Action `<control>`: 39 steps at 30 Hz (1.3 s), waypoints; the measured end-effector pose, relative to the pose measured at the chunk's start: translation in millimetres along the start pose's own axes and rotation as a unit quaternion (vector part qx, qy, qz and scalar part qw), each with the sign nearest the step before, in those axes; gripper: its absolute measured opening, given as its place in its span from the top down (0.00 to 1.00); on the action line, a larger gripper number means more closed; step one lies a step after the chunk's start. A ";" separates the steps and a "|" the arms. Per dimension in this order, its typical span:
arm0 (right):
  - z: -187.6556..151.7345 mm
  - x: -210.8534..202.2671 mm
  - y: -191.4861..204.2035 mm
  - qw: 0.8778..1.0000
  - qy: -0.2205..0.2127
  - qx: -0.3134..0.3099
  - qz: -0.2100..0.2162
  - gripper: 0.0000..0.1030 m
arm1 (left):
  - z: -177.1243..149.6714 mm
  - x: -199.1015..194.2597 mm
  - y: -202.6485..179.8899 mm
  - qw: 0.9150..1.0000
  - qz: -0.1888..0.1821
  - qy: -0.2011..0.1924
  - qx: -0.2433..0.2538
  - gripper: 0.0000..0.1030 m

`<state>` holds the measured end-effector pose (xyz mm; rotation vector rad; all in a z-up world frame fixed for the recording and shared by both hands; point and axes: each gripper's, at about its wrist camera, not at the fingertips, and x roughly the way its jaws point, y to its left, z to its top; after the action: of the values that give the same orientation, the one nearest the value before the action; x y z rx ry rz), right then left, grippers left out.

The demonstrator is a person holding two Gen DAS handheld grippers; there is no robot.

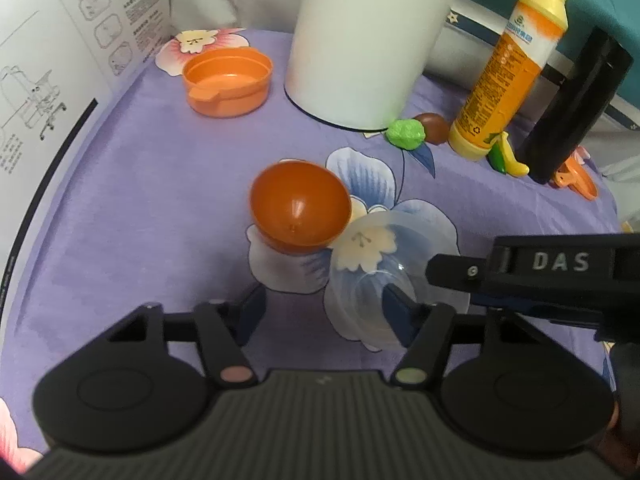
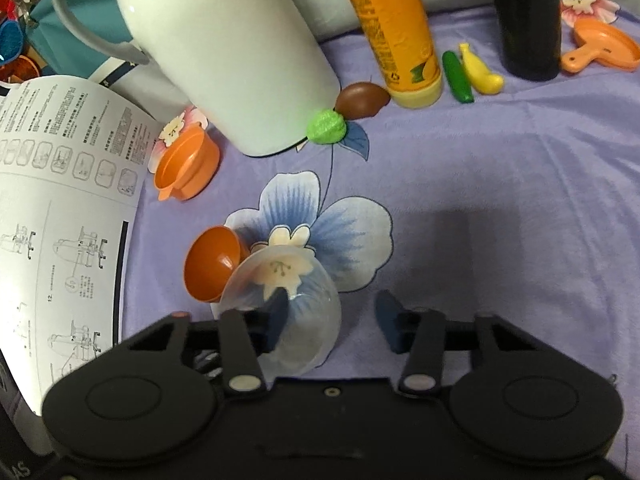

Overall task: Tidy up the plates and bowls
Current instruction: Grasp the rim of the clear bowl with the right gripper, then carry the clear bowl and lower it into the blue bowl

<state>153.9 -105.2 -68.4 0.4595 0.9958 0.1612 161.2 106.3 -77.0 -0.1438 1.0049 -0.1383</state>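
Observation:
A dark orange bowl (image 1: 300, 208) lies tipped on the purple floral cloth (image 1: 140, 200), its rim touching a clear plastic bowl (image 1: 384, 272). My left gripper (image 1: 326, 308) is open; its right finger sits inside the clear bowl. In the right wrist view the clear bowl (image 2: 288, 312) is around my right gripper's left finger, and the right gripper (image 2: 334, 320) is open. The dark orange bowl (image 2: 214, 264) lies just left of it. A light orange bowl with a tab handle (image 1: 228, 80) stands at the far left, and also shows in the right wrist view (image 2: 188, 164).
A big white jug (image 1: 372, 40), an orange bottle (image 1: 512, 64) and a black flask (image 1: 572, 108) stand at the back. Toy food lies there: green lump (image 1: 406, 133), brown nut (image 1: 434, 128), banana (image 1: 512, 158). An orange scoop (image 2: 604, 48) lies far right. A paper manual (image 1: 52, 60) is left.

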 end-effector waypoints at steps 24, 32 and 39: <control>-14.9 -15.3 -2.5 1.000 0.002 0.001 0.020 0.81 | -13.9 -19.2 -19.4 1.000 0.002 0.000 0.020 0.78; -25.0 -45.5 -6.4 1.000 -0.011 0.003 0.028 0.81 | -22.6 -46.3 -30.6 1.000 -0.002 -0.008 0.027 0.78; -42.4 -80.6 -13.6 0.999 -0.023 0.005 0.038 0.81 | -35.7 -78.2 -42.5 0.999 -0.010 -0.016 0.040 0.78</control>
<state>73.7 -131.9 -31.7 0.5083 0.9358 0.2133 87.6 76.8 -23.2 -0.0835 0.9649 -0.1935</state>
